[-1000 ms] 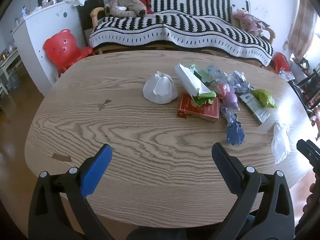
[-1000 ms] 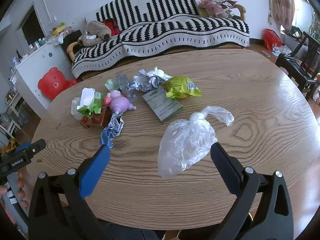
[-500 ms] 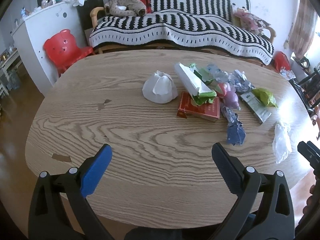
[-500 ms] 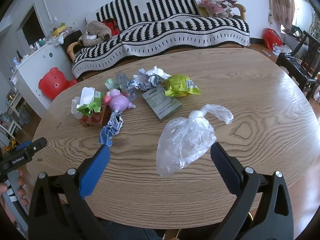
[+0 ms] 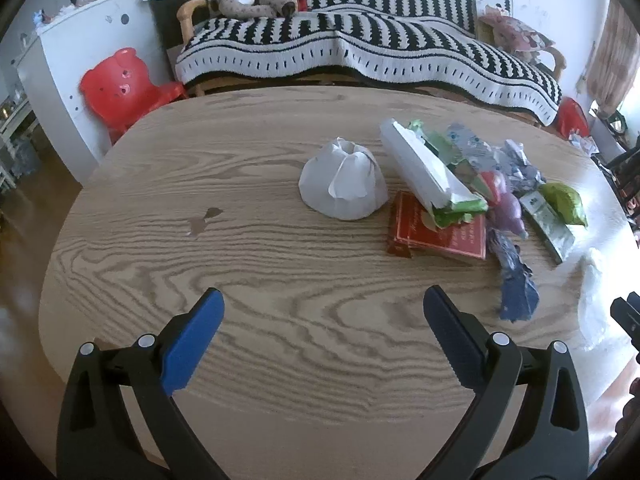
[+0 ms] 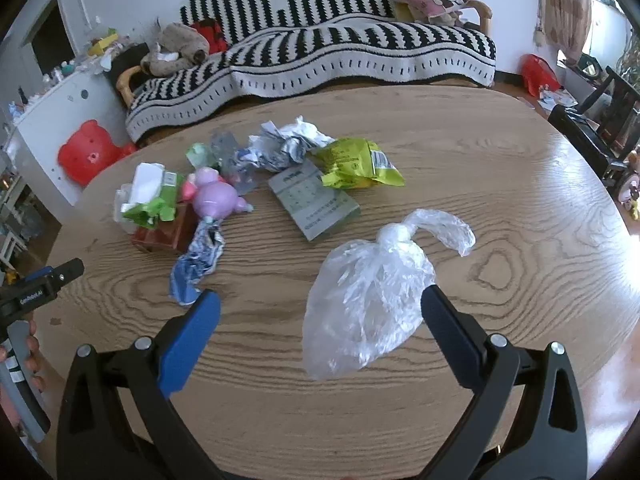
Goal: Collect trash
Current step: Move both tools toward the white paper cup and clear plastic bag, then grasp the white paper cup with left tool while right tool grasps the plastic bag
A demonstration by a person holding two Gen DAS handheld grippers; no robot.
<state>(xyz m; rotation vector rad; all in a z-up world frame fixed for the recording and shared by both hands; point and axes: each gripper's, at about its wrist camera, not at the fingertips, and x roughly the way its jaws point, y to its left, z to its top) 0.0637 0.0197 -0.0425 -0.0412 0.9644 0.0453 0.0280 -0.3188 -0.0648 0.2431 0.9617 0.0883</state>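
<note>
Trash lies in a cluster on the oval wooden table [image 5: 240, 264]. In the left wrist view I see a white paper bag [image 5: 344, 188], a red flat box [image 5: 440, 234], a white-and-green carton [image 5: 424, 172] and a blue crumpled wrapper [image 5: 514, 284]. In the right wrist view a knotted clear plastic bag [image 6: 372, 292] lies just ahead of my open right gripper [image 6: 320, 312], partly between its fingers. Behind it are a grey booklet [image 6: 314, 204], a yellow-green snack bag [image 6: 356, 164], crumpled foil [image 6: 288, 146] and a pink toy [image 6: 218, 198]. My left gripper [image 5: 323, 308] is open and empty above bare table.
A striped sofa [image 5: 360, 48] stands behind the table. A red bear chair [image 5: 120, 88] and white cabinet [image 5: 60, 64] are at the left. Dark chairs [image 6: 600, 120] stand at the right. The left gripper shows at the right wrist view's left edge [image 6: 40, 280].
Both grippers have edged slightly forward toward the table. The clear bag sits a little closer between the right gripper's fingers. Nothing was grasped.
</note>
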